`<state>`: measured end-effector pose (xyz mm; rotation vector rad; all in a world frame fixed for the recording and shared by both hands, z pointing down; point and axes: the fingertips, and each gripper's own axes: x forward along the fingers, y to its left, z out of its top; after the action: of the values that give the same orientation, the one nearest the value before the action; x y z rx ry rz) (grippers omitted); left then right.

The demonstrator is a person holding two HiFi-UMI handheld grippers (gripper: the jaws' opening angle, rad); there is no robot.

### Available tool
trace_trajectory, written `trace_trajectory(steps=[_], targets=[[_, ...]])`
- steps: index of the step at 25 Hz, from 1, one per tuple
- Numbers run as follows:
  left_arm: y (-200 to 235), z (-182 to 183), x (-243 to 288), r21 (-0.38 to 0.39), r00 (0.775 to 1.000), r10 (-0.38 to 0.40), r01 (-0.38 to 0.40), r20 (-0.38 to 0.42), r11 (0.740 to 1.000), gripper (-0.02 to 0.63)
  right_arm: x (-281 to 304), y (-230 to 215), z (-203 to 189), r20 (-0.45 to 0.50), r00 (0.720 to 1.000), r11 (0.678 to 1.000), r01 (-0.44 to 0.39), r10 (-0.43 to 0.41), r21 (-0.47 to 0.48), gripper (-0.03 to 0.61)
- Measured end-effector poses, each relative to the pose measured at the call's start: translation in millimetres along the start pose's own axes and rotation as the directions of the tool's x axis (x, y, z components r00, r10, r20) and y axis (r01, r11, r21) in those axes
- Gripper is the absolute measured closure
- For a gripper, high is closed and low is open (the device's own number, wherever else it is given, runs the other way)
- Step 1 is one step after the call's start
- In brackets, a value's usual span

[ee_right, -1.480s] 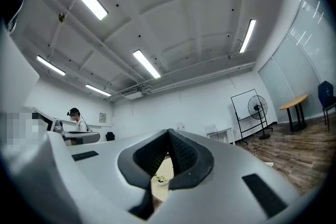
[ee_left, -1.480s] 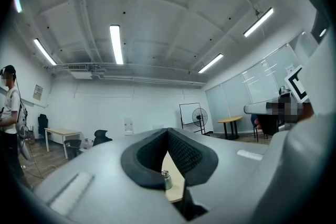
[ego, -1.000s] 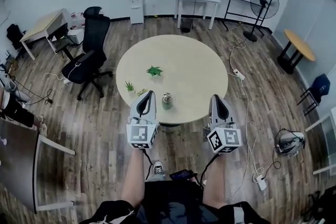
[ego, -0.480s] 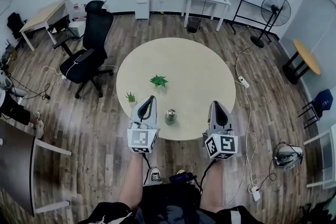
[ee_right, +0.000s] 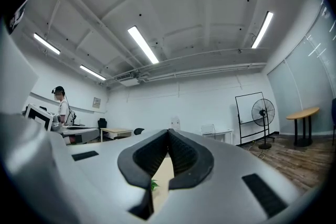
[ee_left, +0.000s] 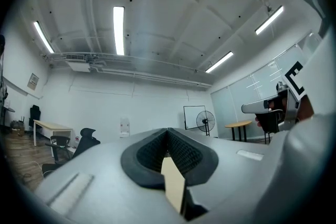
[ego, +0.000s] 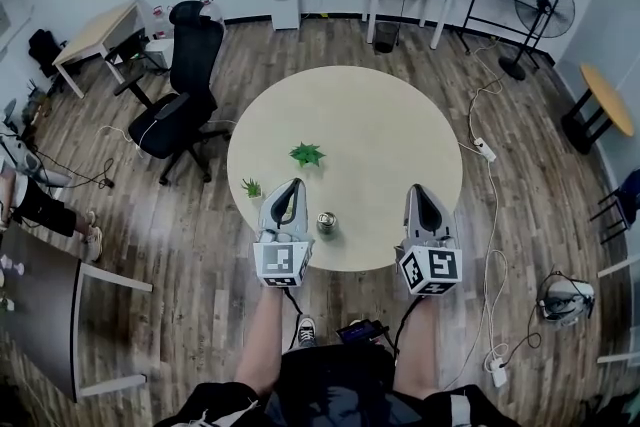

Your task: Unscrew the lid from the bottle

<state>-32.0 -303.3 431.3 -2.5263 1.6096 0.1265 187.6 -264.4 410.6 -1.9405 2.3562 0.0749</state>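
Bottle [ego: 326, 223] apparently beside left hand-held gripper [ego: 292, 186]

A round bench [ego: 385, 140] is set on wood flooring [ego: 200, 245]; a black chair [ego: 190, 65] (far left) and a fan [ego: 545, 5] are seen.

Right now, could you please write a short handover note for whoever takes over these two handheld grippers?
Left gripper: jaws shut, empty, just left of the small dark bottle, not touching it.
Right gripper: jaws shut, empty, further off on the bottle's right.
The bottle stands upright near the near edge of the round beige table.
Done: nothing; the silvery lid looks still on.
Left: open the jaws, hold the bottle with one gripper, unscrew the lid with the other.
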Motion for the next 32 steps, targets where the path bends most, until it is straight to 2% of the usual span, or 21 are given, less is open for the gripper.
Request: trace_trajectory(steps=[1,2,6,8,10,15,21,23,27,32], targets=[[-3.5,-1.5,2.9,-0.003,1.0,-0.002,0.002,0.002,1.0,0.609,1.0,-5.1,-1.0,0.0,1.0,1.0,-0.002,0.002,0.005,0.575],[-7.0,-3.3,5.7,-0.01,1.0,-0.011,0.011,0.005,1.0,0.574,1.8,-9.8,-2.3,0.0,1.0,1.0,-0.003,0.003,0.01,0.575],[-21.2,-5.8,15.4,-0.032,0.998,-0.06,0.061,0.032,0.998,0.402,4.8,-25.8,-8.5,-0.008,1.0,1.0,-0.006,0.006,0.025,0.575],[-30.0,-5.2,17.5,-0.025,0.994,-0.096,0.097,0.055,0.995,0.294,4.5,-30.1,-11.0,-0.016,1.0,1.0,-0.008,0.008,0.024,0.575],[-36.8,-8.3,18.6,-0.014,0.99,-0.123,0.124,0.066,0.992,0.245,5.0,-31.9,-12.7,-0.023,1.0,1.0,-0.012,0.013,0.021,0.575],[-45.7,-38.1,19.6,0.006,0.991,-0.124,0.124,0.049,0.992,0.234,1.8,-35.4,-18.1,-0.053,0.998,1.0,-0.022,0.022,0.006,0.575],[-52.7,-140.1,14.1,-0.059,0.991,-0.129,0.127,-0.045,0.99,0.236,-2.0,-34.8,-38.0,-0.119,0.992,0.999,-0.037,0.034,-0.028,0.575],[-55.8,-179.6,12.6,-0.082,0.986,-0.128,0.12,-0.103,0.989,0.235,-3.8,-33.0,-42.3,-0.133,0.99,0.998,-0.045,0.04,-0.034,0.575],[-63.3,-258.6,7.2,-0.143,0.956,-0.164,0.132,-0.245,0.981,0.23,-5.1,-21.6,-53.8,-0.15,0.986,0.998,-0.07,0.07,0.006,0.575],[-79.5,-319.6,2.2,-0.176,0.912,-0.202,0.146,-0.356,0.973,0.23,-9.8,-14.8,-63.0,-0.171,0.979,0.994,-0.103,0.108,0.038,0.575]])
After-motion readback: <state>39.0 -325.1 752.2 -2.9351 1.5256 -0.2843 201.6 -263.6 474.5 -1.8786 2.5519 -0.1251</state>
